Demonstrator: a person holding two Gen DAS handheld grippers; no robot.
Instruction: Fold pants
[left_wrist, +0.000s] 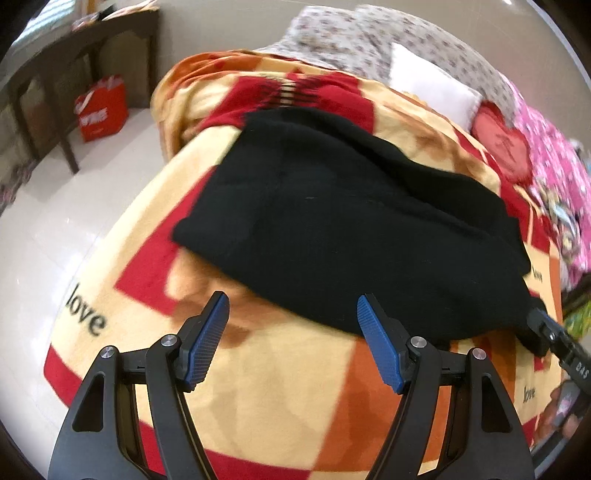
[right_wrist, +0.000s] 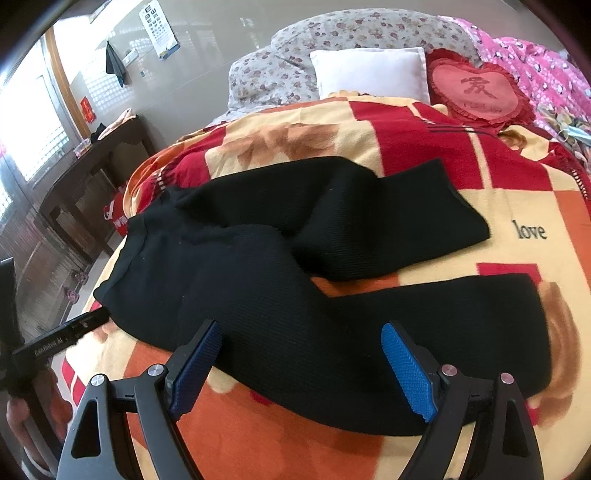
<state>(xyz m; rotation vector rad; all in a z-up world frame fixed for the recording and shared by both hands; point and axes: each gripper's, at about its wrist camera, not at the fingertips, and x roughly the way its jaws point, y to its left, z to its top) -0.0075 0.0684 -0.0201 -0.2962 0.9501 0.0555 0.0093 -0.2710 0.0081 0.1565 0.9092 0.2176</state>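
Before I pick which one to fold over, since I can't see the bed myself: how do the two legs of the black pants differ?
The near leg lies fairly straight and flat across the blanket, right in front of the open right claw. The far leg lies angled away from it toward the pillows, bunched near the crotch, with its cuff clearly visible. An open wedge of blanket separates them. Both are the same black ribbed knit, and neither is gripped.

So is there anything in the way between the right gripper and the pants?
Nothing visible. The right gripper is open right over the near leg of the black pants on the blanket, with no object between its fingers and the fabric. The pillows sit far back.
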